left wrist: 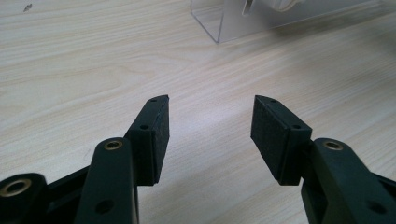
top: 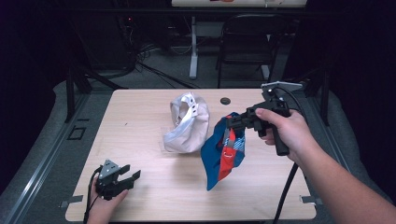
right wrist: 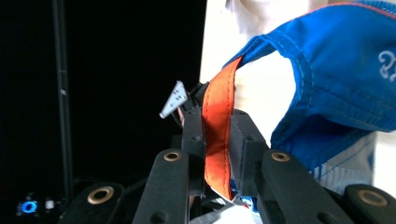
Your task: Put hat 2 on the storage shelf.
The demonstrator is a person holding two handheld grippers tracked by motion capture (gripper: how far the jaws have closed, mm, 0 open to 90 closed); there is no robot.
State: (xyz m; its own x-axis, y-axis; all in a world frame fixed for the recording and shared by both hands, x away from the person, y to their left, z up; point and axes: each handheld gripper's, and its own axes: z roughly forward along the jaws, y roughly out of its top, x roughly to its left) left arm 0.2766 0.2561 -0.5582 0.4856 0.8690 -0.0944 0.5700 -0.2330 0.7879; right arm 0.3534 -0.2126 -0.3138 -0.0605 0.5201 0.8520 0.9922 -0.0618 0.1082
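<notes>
A blue cap (top: 223,150) with an orange-red strap (right wrist: 216,130) hangs above the right half of the table. My right gripper (top: 229,122) is shut on that strap (top: 228,154), and the cap (right wrist: 331,84) dangles from it. A white cap (top: 187,122) rests on a clear stand in the middle of the table. My left gripper (top: 128,176) sits near the front left corner, low over the wood. Its jaws stand open (left wrist: 210,123) with nothing between them. The other hand's gripper plate (right wrist: 174,99) shows far off in the right gripper view.
The clear stand (left wrist: 233,21) is ahead of the left gripper. A small dark hole cover (top: 225,100) lies at the table's back edge. A dark chair (top: 247,42) and a white table leg (top: 193,46) stand beyond the table.
</notes>
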